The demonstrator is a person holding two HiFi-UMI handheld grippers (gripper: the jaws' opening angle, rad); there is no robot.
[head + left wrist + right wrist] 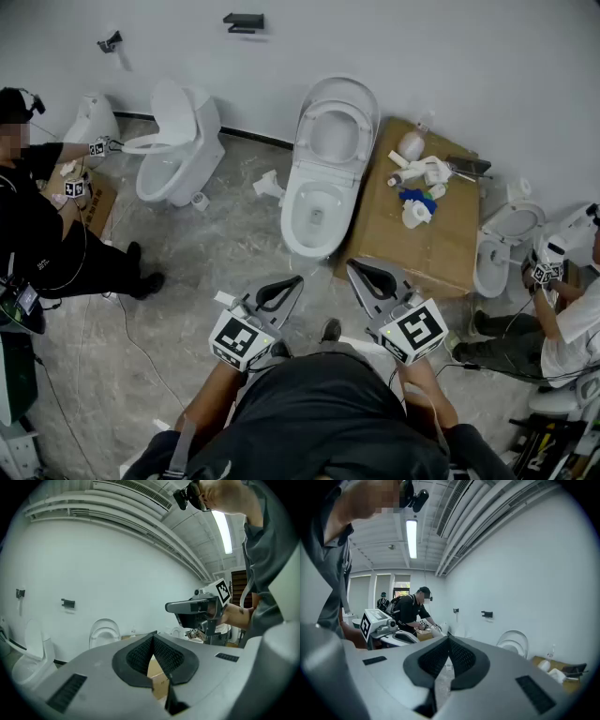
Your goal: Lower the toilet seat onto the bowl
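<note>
The white toilet [317,211] stands against the far wall in the head view. Its seat [335,131] is upright and leans back on the lid. It also shows small in the left gripper view as an upright seat [104,632], and in the right gripper view as the same seat [513,644]. My left gripper [296,279] and right gripper [352,264] hover close to my body, well short of the bowl, both pointing toward it. Each is shut with nothing between the jaws, as seen on the left gripper [153,638] and the right gripper [449,640].
A cardboard box [427,234] with bottles and cloths on top sits right of the toilet. A second toilet [173,141] stands far left, with a person [37,234] beside it. A third toilet [502,244] and another person [572,319] are at the right.
</note>
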